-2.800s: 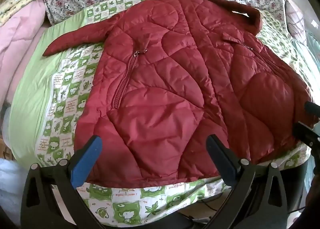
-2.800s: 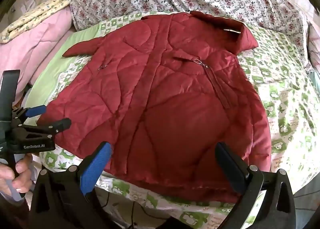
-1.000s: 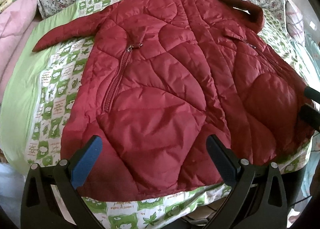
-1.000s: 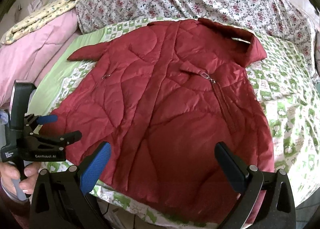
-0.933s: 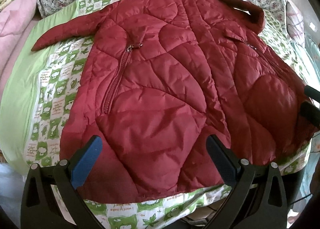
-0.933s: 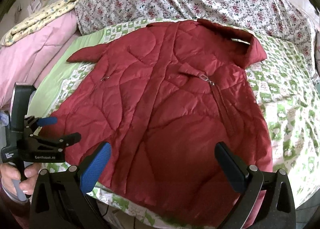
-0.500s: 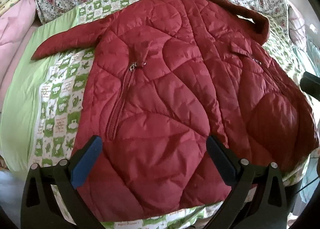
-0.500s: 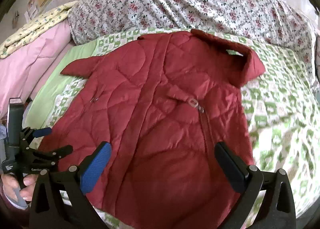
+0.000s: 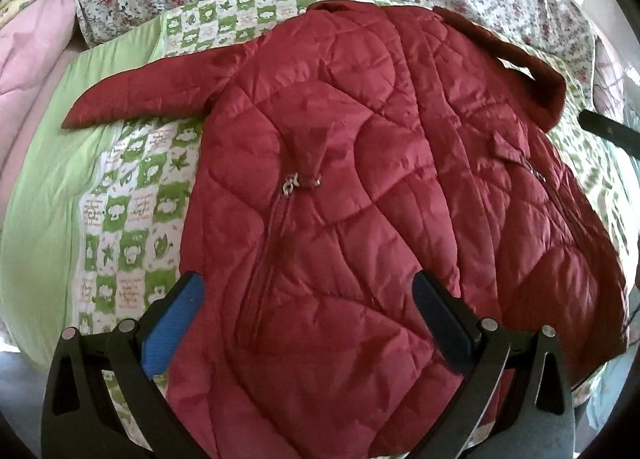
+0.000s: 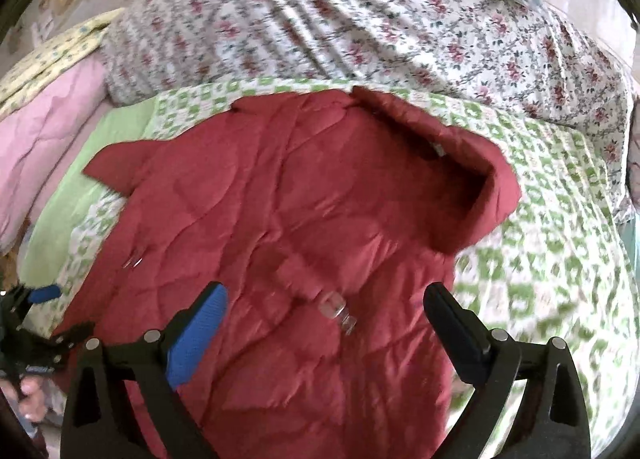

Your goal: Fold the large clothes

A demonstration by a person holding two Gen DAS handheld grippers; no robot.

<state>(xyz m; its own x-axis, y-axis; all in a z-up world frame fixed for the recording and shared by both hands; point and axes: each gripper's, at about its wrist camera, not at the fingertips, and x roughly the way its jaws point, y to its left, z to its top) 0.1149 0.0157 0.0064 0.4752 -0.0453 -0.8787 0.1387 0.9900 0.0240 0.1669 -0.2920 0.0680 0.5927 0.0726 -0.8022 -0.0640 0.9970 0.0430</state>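
Observation:
A red quilted jacket (image 9: 360, 187) lies spread flat on the bed, collar (image 9: 520, 59) at the far end, one sleeve (image 9: 148, 95) pointing left. It also shows in the right wrist view (image 10: 304, 227). My left gripper (image 9: 308, 307) is open and empty above the jacket's lower left front, near a zip pocket (image 9: 292, 183). My right gripper (image 10: 324, 319) is open and empty above the jacket's middle right, over a zip pull (image 10: 336, 309). The left gripper also shows at the left edge of the right wrist view (image 10: 36, 323).
The jacket lies on a green and white patterned sheet (image 9: 132, 195). A floral quilt (image 10: 360, 31) is bunched along the far side. A pink quilt (image 10: 44, 139) lies at the left. The bed's near edge runs just below the jacket hem.
Both grippers have moved forward over the jacket, away from the hem. The right gripper has moved fastest and its view is blurred. Both stay open and the jacket has not moved.

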